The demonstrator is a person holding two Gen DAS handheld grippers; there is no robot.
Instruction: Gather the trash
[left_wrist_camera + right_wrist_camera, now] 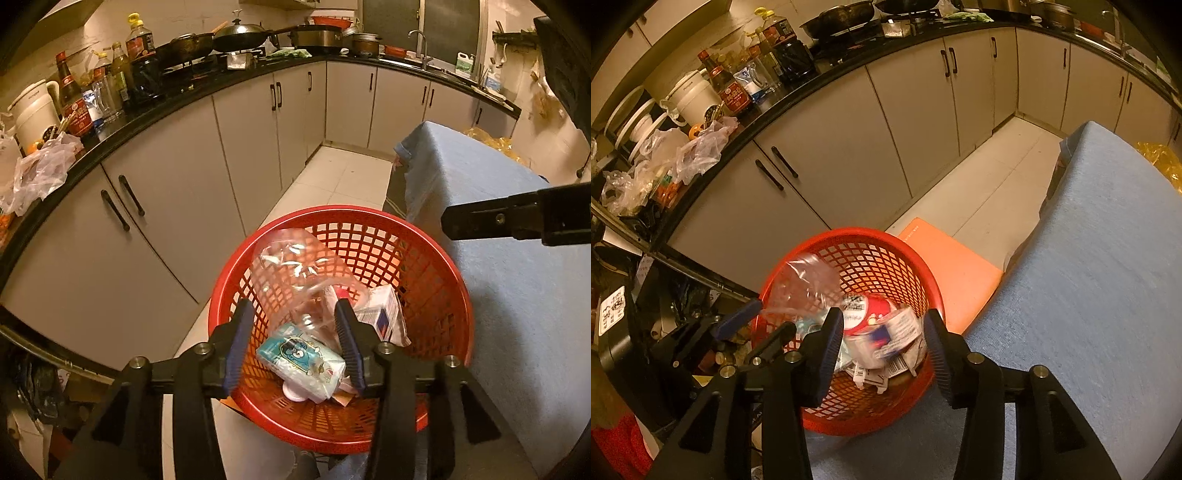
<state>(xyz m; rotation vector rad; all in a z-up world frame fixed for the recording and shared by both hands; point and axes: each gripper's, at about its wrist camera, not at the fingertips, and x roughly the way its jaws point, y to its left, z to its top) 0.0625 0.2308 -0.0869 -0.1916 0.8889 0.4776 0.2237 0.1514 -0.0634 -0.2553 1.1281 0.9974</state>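
Both grippers are being held over a red basket (436, 280), which is standing against the edge of a blue-covered table (524, 295).

The left gripper (295, 325) is being held with its jaws spread partway. A clear plastic bottle (295, 269) is seen between and beyond its pads, blurred, inside the basket's rim; no pad is seen pressing on it, though contact cannot be ruled out at the right pad. Below it, a light-blue printed packet (299, 354) is lying on the basket floor, with a small carton (380, 314) to its right.

The right gripper (884, 332) is likewise being held partly spread, and nothing is being pinched. Between its pads, blurred, a red-and-white tub (866, 314) and printed wrappers (897, 354) are seen in the basket.

An orange board (945, 266) is lying on the floor behind the basket. Bottles, pans and plastic bags are crowding the counter (207, 85).
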